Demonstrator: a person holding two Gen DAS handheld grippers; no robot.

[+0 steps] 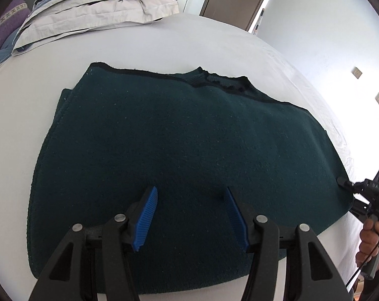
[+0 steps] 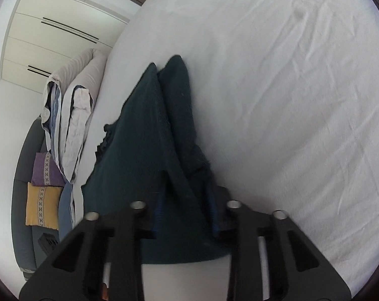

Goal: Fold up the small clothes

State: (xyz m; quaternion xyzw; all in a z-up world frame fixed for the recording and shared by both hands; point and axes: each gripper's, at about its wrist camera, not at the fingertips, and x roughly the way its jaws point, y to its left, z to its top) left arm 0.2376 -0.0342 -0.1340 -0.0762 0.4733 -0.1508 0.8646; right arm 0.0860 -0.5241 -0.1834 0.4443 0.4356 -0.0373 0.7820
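Note:
A dark teal knit garment (image 1: 184, 155) lies folded flat on a white bed (image 1: 164, 45), its black-trimmed neckline at the far edge. My left gripper (image 1: 190, 193) is open with blue pads, hovering just above the garment's near part, empty. My right gripper (image 1: 343, 183) sits at the garment's right edge in the left wrist view. In the right wrist view my right gripper (image 2: 187, 200) has its blue pads closed on a bunched fold of the garment (image 2: 151, 130), lifting that edge off the bed.
Folded grey and blue bedding (image 1: 96, 7) is stacked at the bed's far left. Purple and yellow cushions (image 2: 45, 190) sit on a dark sofa beside the bed. A wardrobe, a door and white walls lie beyond. White sheet (image 2: 290, 100) stretches to the right.

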